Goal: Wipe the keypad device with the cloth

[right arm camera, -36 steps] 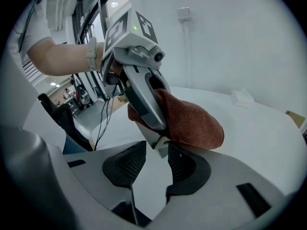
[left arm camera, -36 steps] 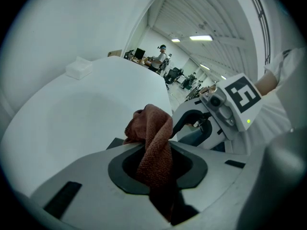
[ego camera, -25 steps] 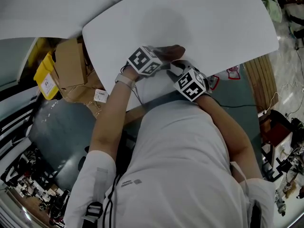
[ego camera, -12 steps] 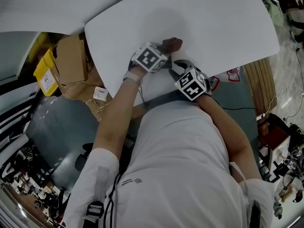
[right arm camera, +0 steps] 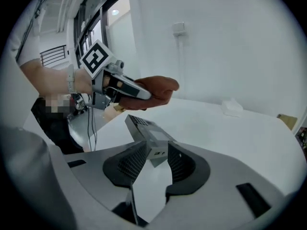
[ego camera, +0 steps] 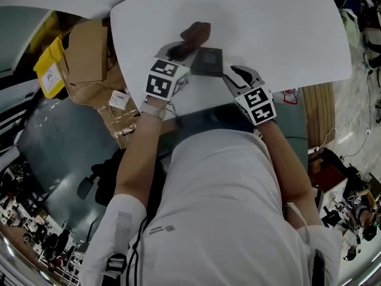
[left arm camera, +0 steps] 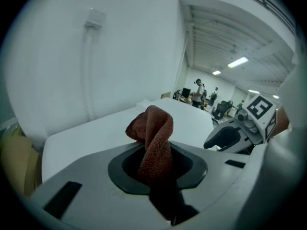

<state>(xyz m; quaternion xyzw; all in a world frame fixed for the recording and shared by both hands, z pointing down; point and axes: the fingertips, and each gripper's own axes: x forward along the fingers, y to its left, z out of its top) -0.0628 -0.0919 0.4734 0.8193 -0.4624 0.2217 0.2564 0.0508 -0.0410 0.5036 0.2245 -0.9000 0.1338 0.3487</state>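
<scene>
My right gripper (ego camera: 226, 71) is shut on the dark grey keypad device (ego camera: 208, 61), which sits tilted between the ribbed pads (right arm camera: 132, 162) a little above the white table (ego camera: 286, 34). In the right gripper view the keypad device (right arm camera: 149, 137) shows a small screen and a perforated end. My left gripper (ego camera: 181, 47) is shut on a brown cloth (ego camera: 194, 33). The cloth (left arm camera: 154, 138) rises twisted from between the left jaws. It hangs just left of and beyond the device, apart from it. The left gripper (right arm camera: 144, 94) with the cloth (right arm camera: 160, 87) shows above the device.
Cardboard boxes (ego camera: 86, 58) and a yellow container (ego camera: 49, 71) lie on the floor left of the table. A wooden slatted panel (ego camera: 321, 103) stands at the right. A small white object (right arm camera: 232, 107) rests on the far tabletop.
Both grippers have lifted off the table. The left one swung up and to the left with the cloth, off the device, which now shows in full in the right gripper.
</scene>
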